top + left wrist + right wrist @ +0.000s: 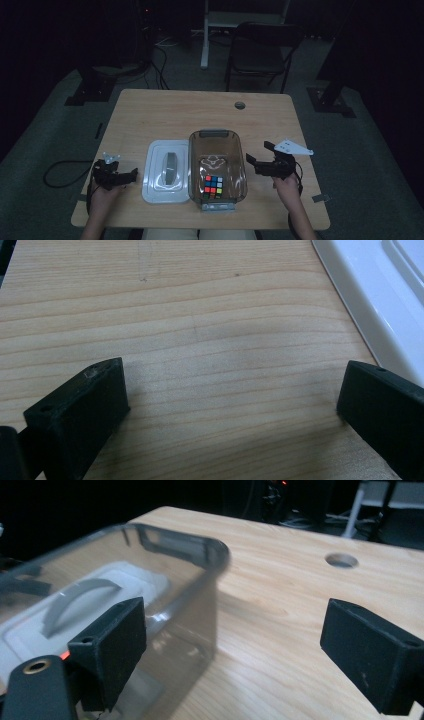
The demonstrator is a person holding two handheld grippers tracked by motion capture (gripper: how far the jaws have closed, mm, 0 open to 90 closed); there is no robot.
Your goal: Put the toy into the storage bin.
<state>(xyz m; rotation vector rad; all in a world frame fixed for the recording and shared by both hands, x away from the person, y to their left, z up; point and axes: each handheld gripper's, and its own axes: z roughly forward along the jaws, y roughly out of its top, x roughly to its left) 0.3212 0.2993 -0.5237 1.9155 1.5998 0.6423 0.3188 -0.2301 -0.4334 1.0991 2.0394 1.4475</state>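
Sitting inside the clear bin (218,165) at its six o'clock end, the puzzle cube (213,184) looks already placed, while the white lid (167,171) lies at nine o'clock, unfitted, both left gripper (116,176) and right gripper (261,161) spread empty.

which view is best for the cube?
High view: the cube sits in the clear bin, its coloured top face in full sight. The right gripper view gives just an orange glint low behind the near jaw, through the bin wall. The left gripper view has table and white lid.
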